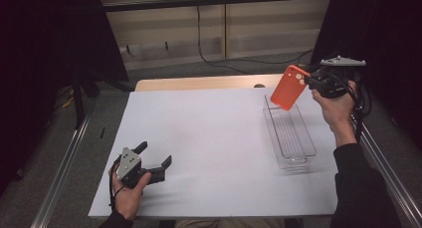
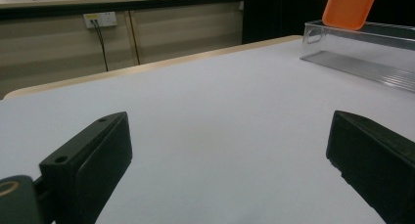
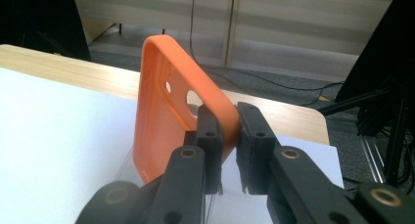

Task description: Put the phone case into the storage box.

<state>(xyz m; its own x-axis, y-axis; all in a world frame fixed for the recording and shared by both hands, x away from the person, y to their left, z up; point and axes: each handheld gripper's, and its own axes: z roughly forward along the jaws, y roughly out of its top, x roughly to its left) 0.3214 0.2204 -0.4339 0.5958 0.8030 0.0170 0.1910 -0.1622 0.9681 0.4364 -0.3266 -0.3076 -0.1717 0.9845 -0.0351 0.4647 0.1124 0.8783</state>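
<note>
An orange phone case [image 1: 288, 87] hangs tilted in the air above the far end of a clear plastic tray [image 1: 307, 152]. My right gripper [image 1: 309, 81] is shut on the case's upper edge near its camera cut-out; in the right gripper view the two black jaws pinch the orange rim [image 3: 226, 117]. The case's lower end [image 2: 350, 9] shows over the tray's near wall [image 2: 359, 42] in the left gripper view. My left gripper [image 1: 157, 156] rests low at the near left of the white sheet, its jaws wide apart with nothing between its fingertips [image 2: 90, 158].
A white sheet [image 1: 209, 138] covers most of the wooden table [image 1: 199, 82]. The long clear tray lies along the sheet's right side. Metal rails [image 1: 62, 173] run along both table sides, and a black cable [image 1: 201, 44] hangs on the wall behind.
</note>
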